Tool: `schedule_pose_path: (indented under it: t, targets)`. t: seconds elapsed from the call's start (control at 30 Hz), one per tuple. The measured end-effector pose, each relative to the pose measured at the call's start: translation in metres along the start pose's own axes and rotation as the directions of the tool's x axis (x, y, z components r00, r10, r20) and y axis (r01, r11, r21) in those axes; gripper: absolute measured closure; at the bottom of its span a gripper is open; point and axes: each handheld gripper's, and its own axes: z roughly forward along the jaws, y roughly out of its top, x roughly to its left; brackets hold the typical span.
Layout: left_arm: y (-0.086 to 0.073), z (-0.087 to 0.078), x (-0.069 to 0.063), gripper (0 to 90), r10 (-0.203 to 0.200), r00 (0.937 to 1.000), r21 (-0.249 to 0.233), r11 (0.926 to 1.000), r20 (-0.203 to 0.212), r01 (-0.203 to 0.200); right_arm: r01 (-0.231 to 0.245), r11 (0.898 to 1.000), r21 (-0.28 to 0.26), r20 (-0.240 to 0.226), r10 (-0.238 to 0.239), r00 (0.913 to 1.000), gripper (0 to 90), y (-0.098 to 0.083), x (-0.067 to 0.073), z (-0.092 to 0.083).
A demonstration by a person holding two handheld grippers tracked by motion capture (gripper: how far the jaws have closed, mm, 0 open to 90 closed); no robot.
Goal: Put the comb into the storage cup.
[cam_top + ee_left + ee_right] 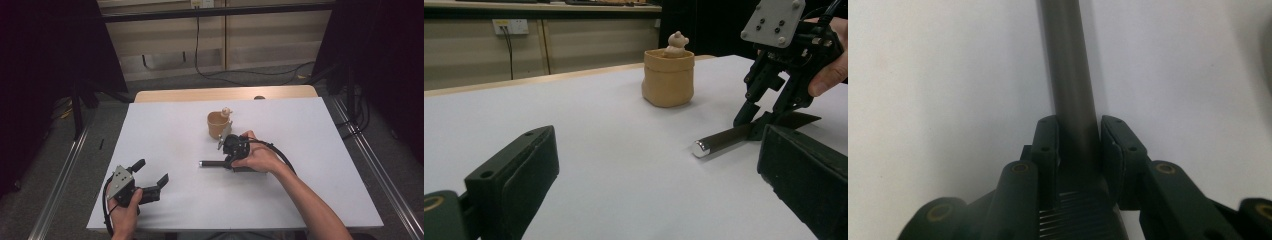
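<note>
At frame centre, a dark rod [215, 163] was clamped by the right gripper [231, 161]; lower left, the left gripper [152, 176] was held released.

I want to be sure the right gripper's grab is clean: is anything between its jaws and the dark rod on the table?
Nothing visible. In the right gripper view the right gripper has a jaw on each side of the rod, flush with it and with nothing between. The cup stands apart behind it.
</note>
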Motion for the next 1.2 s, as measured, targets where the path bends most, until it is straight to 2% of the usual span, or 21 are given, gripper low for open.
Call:
schedule_pose_path:
  t: [0.17,0.57,0.87,1.2]
  targets:
    - [0.000,0.000,0.001,3.3,0.003,1.0000,-0.003,1.0000,-0.002,-0.003,-0.009,1.000,0.015,-0.001,0.009,1.0000,71.0,0.002,0.000,0.000]
    - [0.000,-0.001,0.002,3.3,0.001,1.0000,-0.002,1.0000,-0.005,-0.001,-0.045,0.999,-0.007,-0.013,0.045,0.9989,72.2,-0.001,-0.004,-0.003]
    - [0.000,-0.001,0.001,3.3,0.000,1.0000,-0.003,1.0000,-0.004,0.000,-0.088,0.994,-0.070,0.000,0.088,0.9961,72.7,-0.009,-0.006,-0.020]
    - [0.000,-0.001,0.001,3.3,0.002,1.0000,-0.003,1.0000,-0.003,-0.002,-0.109,0.987,-0.121,0.004,0.110,0.9939,72.8,-0.015,-0.007,-0.037]
